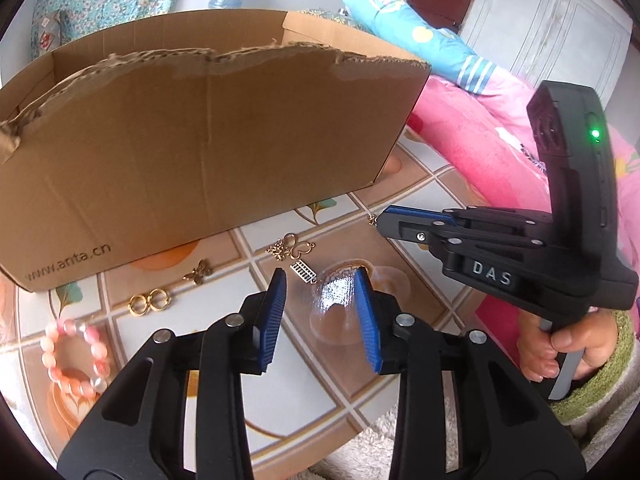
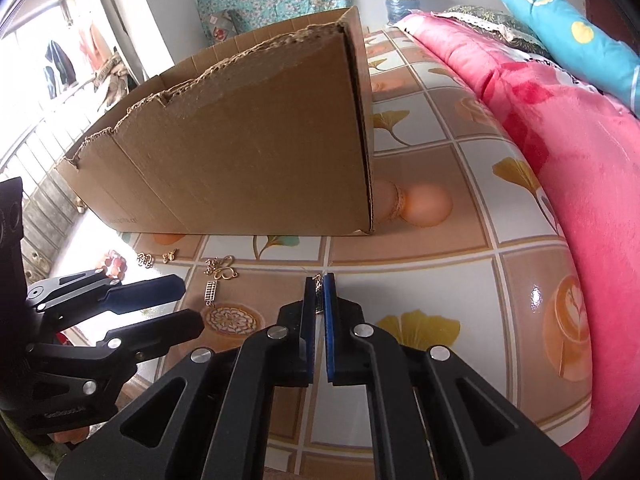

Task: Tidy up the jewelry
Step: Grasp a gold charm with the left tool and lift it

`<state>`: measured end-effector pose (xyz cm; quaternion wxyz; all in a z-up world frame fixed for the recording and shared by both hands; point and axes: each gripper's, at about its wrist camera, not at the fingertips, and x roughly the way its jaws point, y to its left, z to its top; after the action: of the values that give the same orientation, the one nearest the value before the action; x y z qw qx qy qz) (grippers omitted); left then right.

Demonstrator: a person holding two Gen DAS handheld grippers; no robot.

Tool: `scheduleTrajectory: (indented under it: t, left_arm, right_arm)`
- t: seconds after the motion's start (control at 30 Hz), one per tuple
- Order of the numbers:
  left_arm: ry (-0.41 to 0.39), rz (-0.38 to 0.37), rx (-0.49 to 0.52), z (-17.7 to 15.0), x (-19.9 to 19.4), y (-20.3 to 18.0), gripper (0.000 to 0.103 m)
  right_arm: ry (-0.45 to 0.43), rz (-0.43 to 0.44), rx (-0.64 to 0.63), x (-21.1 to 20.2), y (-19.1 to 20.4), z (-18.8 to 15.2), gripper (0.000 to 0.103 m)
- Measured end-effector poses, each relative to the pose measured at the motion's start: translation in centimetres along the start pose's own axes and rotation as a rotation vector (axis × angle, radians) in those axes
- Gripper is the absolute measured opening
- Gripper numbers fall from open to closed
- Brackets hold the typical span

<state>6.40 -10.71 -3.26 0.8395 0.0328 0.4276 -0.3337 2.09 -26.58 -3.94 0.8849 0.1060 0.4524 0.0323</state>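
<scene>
Jewelry lies on the patterned table in front of a cardboard box (image 1: 192, 140): a pink bead bracelet (image 1: 74, 354), two gold rings (image 1: 149, 302), a butterfly charm (image 1: 199, 272), a gold heart pendant with chain (image 1: 294, 249) and a small silver charm (image 1: 303, 272). My left gripper (image 1: 320, 284) is open, around a clear plastic dish (image 1: 340, 304) that looks empty. My right gripper (image 2: 319, 292) is shut on a thin gold chain (image 2: 318, 286) just above the table. The right gripper also shows in the left wrist view (image 1: 386, 222), with the chain (image 1: 373, 220) at its tip.
The box (image 2: 240, 152) stands open-topped with torn edges, close behind the jewelry. Pink bedding (image 2: 580, 160) borders the table on the right. The left gripper (image 2: 182, 304) shows in the right wrist view. The table's front edge (image 1: 360, 420) is near.
</scene>
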Motion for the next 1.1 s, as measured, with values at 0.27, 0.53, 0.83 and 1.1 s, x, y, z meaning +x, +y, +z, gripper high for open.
scheduleTrajectory:
  t: [0.27, 0.53, 0.83, 1.1]
  left_arm:
    - [0.038, 0.095, 0.014, 1.0, 1.5, -0.9, 0.025]
    - [0.064, 0.212, 0.103, 1.4, 2.2, -1.9, 0.006]
    - [0.072, 0.173, 0.111, 0.5, 1.3, -2.0, 0.004]
    - [0.064, 0.143, 0.075, -0.2, 0.3, -1.5, 0.0]
  right_arm:
    - [-0.019, 0.031, 0.018, 0.2, -0.8, -0.1, 0.004]
    - [-0.036, 0.05, 0.028, 0.0, -0.9, -0.4, 0.004]
    - [-0.046, 0.068, 0.037, -0.1, -1.1, -0.7, 0.004]
    - [-0.052, 0.073, 0.039, -0.3, -1.1, -0.8, 0.004]
